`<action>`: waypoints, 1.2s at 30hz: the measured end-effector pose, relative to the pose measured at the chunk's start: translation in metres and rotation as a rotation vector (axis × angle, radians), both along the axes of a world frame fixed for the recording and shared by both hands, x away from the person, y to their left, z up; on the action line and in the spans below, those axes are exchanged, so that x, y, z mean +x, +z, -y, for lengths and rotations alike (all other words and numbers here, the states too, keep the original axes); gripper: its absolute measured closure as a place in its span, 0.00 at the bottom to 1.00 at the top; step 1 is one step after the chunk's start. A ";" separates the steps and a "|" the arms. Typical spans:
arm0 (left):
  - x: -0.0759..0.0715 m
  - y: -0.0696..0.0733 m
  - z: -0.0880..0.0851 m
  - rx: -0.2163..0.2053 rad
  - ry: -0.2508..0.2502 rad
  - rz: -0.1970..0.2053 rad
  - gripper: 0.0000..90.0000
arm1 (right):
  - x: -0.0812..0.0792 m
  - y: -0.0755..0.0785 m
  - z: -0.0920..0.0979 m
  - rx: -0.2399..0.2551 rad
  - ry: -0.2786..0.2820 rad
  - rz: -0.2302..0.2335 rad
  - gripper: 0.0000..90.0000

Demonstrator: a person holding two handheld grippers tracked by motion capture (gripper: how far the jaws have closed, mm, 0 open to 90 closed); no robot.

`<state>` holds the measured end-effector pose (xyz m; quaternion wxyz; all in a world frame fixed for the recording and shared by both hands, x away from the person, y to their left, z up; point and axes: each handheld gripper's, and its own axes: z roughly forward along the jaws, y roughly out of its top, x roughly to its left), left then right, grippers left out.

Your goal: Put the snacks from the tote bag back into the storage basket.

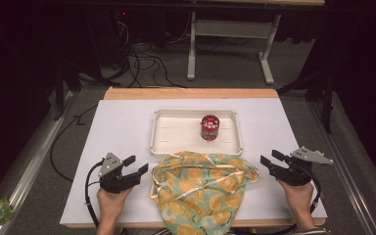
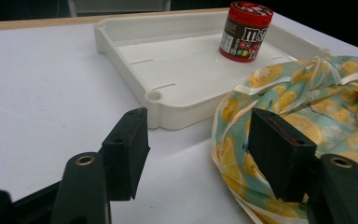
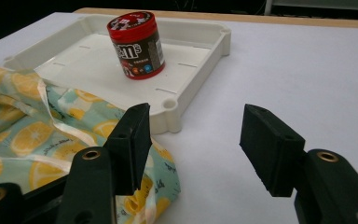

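Flanking the lemon-print bag point(image 1: 203, 183), which lies at the near edge of the worktop point(image 1: 122, 127) with its mouth turned toward the white tray point(image 1: 176, 142), both tongs stand spread and pinch nothing. The left tongs point(image 1: 136, 165) point at the bag's left rim, close beside it; the right tongs point(image 1: 270, 160) point at its right rim, about as near. Neither hand has the shorter reach. The bag's mouth runs across between them, so each would likely take its own side. A red-lidded candy jar point(image 1: 209, 127) stands upright in the tray, beyond the bag.
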<state>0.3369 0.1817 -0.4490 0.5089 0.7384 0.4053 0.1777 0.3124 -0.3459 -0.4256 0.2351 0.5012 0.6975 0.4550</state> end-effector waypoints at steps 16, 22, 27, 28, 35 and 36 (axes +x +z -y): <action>0.008 -0.007 -0.008 0.009 0.054 -0.032 0.43 | 0.001 -0.016 0.013 0.010 -0.053 -0.035 0.49; 0.013 -0.009 -0.009 0.018 0.067 -0.042 0.43 | 0.004 -0.022 0.017 0.011 -0.073 -0.050 0.49; 0.017 -0.012 -0.009 0.023 0.079 -0.057 0.43 | 0.008 -0.026 0.019 0.003 -0.090 -0.061 0.49; 0.018 -0.013 -0.009 0.025 0.082 -0.060 0.43 | 0.008 -0.026 0.019 0.000 -0.090 -0.063 0.49; 0.023 -0.017 -0.008 0.038 0.096 -0.074 0.43 | 0.012 -0.032 0.020 -0.010 -0.108 -0.078 0.49; 0.024 -0.018 -0.008 0.038 0.096 -0.077 0.43 | 0.013 -0.033 0.020 -0.013 -0.108 -0.080 0.49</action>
